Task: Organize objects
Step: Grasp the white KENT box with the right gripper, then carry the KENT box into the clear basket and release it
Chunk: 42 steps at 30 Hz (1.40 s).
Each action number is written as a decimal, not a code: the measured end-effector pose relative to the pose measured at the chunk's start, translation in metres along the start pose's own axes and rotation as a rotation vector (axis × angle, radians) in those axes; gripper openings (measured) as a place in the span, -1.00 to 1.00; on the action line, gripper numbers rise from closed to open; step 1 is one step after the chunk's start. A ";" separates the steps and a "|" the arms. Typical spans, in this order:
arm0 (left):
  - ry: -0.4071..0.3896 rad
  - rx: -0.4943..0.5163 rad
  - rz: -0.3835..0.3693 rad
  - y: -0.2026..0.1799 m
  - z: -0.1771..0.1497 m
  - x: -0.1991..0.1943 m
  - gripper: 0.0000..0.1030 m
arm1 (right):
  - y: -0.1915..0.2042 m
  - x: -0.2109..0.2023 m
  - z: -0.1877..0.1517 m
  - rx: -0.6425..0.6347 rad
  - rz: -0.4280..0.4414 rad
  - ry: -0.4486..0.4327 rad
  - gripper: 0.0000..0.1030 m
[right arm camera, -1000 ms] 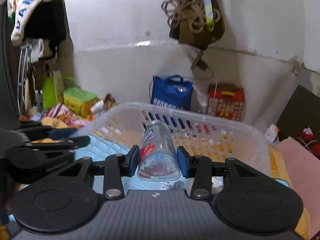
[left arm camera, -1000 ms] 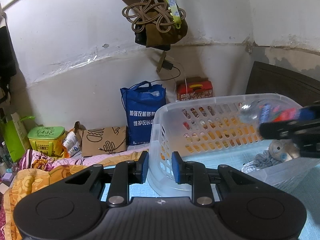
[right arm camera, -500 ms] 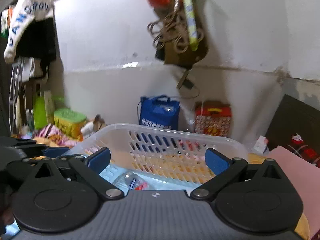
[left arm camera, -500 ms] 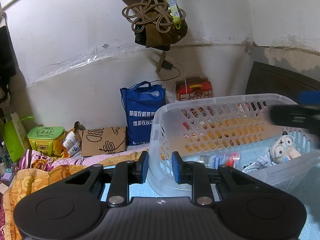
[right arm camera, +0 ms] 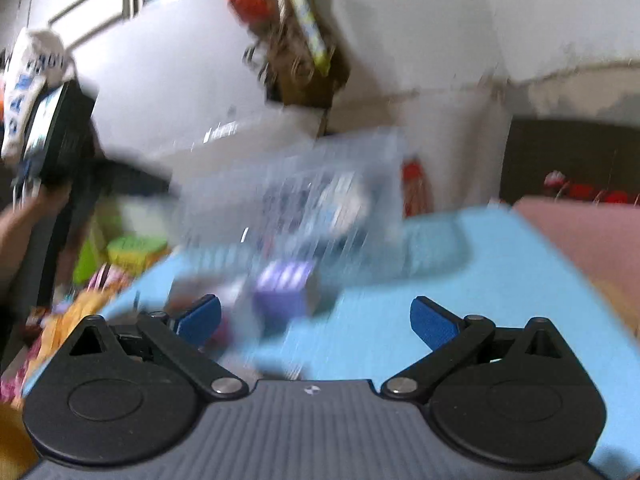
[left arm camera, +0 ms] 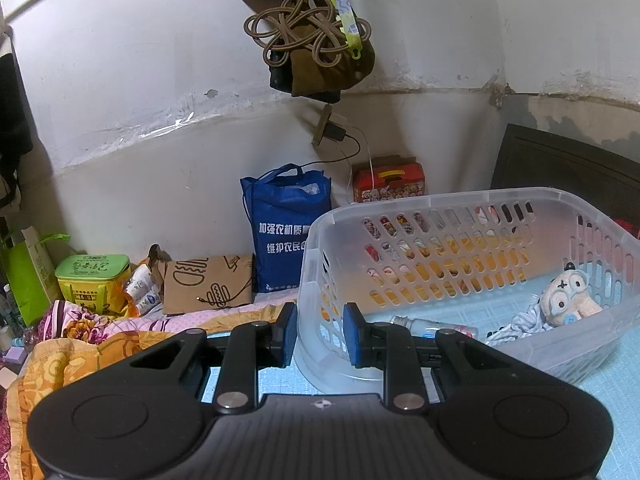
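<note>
Bottle [left arm camera: 434, 326] in basket [left arm camera: 500, 204], seemingly beyond left fingers [left arm camera: 289, 332]

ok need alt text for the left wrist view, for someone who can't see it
A clear plastic laundry basket sits on a light blue mat, holding a plastic bottle lying on its side and a plush toy. The left gripper, jaws nearly shut and empty, points at the basket's near corner. A blue tote bag stands behind, against the white wall.

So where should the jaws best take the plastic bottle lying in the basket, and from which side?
Probably at the middle of the plastic bottle, coming down from above through the open top of the basket. It lies flat on the basket floor, so jaws set across its round body should close on both sides.
</note>
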<state>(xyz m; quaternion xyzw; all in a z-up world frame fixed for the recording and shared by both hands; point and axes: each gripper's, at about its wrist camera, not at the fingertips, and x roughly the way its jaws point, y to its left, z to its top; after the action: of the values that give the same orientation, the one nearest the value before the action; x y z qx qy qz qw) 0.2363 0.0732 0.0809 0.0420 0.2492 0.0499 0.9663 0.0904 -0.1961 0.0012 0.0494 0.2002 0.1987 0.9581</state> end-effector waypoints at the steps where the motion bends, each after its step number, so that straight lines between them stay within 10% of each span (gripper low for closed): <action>1: 0.000 0.000 0.001 0.000 0.000 0.000 -0.45 | 0.006 0.002 -0.006 -0.011 0.003 0.007 1.00; 8: -0.002 0.006 0.005 0.000 0.000 -0.001 -0.45 | 0.029 0.005 -0.021 -0.016 -0.026 -0.015 1.00; 24: -0.004 0.007 0.003 0.002 0.000 -0.001 -0.44 | 0.027 0.007 -0.036 -0.023 -0.096 0.011 0.24; 42: -0.005 0.006 0.003 0.002 0.000 -0.001 -0.44 | 0.004 -0.003 -0.023 -0.065 -0.104 -0.055 0.24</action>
<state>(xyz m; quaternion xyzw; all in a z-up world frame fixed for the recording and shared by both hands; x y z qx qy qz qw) 0.2351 0.0750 0.0812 0.0456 0.2470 0.0505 0.9666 0.0773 -0.1936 -0.0178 0.0131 0.1695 0.1538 0.9734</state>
